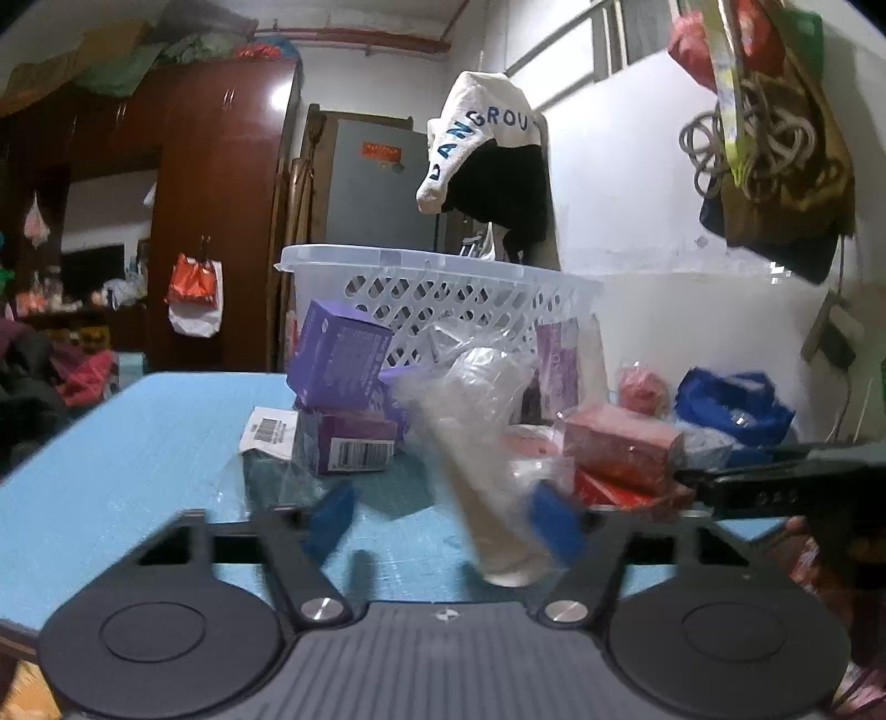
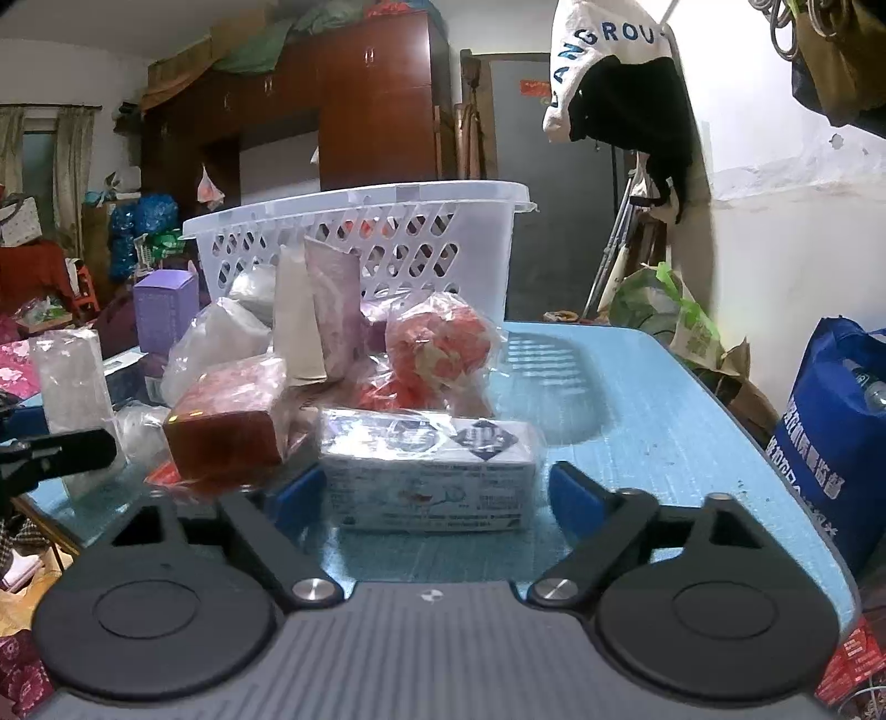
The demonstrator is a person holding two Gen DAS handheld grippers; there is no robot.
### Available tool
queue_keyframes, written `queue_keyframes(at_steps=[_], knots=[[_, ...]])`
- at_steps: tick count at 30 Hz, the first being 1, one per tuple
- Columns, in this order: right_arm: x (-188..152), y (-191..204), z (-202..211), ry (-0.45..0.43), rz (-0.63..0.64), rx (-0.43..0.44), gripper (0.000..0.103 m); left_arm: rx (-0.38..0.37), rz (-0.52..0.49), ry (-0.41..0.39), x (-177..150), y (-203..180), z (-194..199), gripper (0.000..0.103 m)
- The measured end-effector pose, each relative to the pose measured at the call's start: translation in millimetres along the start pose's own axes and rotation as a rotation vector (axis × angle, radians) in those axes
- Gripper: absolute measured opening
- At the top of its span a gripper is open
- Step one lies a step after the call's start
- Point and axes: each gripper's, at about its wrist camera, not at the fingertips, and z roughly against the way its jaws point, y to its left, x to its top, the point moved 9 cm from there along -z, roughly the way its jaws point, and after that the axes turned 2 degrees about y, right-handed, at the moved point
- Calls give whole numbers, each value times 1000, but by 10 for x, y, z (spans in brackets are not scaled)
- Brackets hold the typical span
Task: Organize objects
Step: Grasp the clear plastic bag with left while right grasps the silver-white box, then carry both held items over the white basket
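Blue capitals reading "ANGROU" run across a white cloth bag (image 1: 482,133) hanging well above and beyond the fingers; from the right wrist the same bag (image 2: 603,50) shows "LANGROU". Barcodes, their digits too small to read, mark a purple box (image 1: 354,451) and a white card (image 1: 269,431) ahead of the left fingers. White characters on a blue bag (image 2: 830,437), right of the right fingers, are illegible.

Basket (image 2: 354,232) at table's (image 2: 637,421) back, boxes (image 2: 426,476) and wrapped packets (image 2: 437,343) heaped before it

One white lattice basket (image 2: 354,232), three purple boxes (image 1: 338,360) by it, two red-orange boxes (image 1: 620,446), one pale wrapped box (image 2: 426,471), one blue bag (image 2: 830,443).
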Motion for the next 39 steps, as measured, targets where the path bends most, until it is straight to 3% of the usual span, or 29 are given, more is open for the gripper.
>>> queue_keyframes(at_steps=[1, 2, 19, 24, 30, 34, 39], knots=[[4, -2, 3, 0, 0, 0, 81, -13, 8, -1, 9, 2, 12, 44], [3, -2, 2, 1, 0, 0, 81, -17, 8, 2, 12, -7, 13, 42], [174, -140, 167, -57, -13, -28, 76, 7, 32, -60, 239, 135, 107, 40], [574, -69, 180, -97, 6, 10, 76, 1, 36, -74, 627, 179, 36, 40], [1355, -31, -53, -131, 6, 40, 76, 15, 30, -48, 1359, 261, -362, 40], [1954, 68, -429, -140, 86, 9, 76, 65, 30, 3, 1777, 356, -800, 40], [2124, 75, -809, -104, 106, -9, 76, 93, 15, 123, 1894, 388, -1351, 40]])
